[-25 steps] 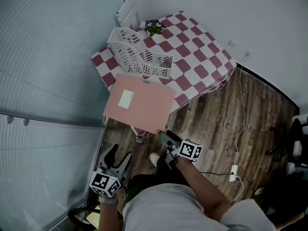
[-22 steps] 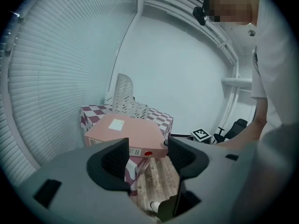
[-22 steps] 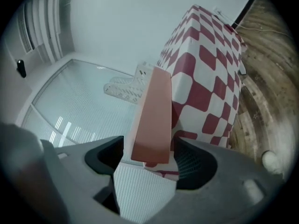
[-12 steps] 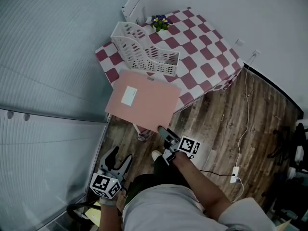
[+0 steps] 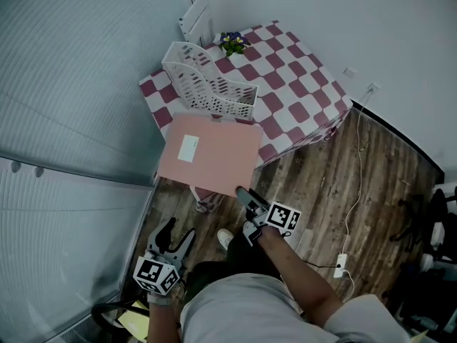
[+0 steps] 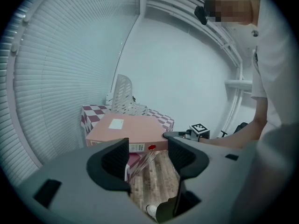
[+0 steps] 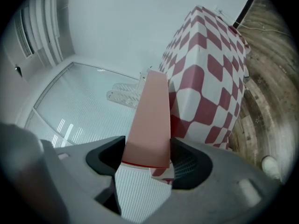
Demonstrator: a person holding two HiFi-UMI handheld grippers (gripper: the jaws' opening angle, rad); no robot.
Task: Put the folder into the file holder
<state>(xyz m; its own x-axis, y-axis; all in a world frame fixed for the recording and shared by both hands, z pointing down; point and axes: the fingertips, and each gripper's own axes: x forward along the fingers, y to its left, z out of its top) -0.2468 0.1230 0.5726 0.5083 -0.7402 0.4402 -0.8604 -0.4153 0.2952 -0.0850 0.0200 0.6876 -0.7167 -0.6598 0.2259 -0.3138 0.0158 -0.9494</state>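
- Now, the folder [image 5: 208,154] is gripped at its near corner by the right gripper [image 5: 243,194], whose jaws have just been closing on it.
- Its far edge is seen over the checkered table [image 5: 300,84]'s near edge; the rest overhangs beyond that edge.
- The file holder [image 5: 207,84] is placed on the table's left part; bare cloth is seen to the right.
- The left gripper [image 5: 177,233] is seen well apart from the table, its jaws wide and with nothing between them.
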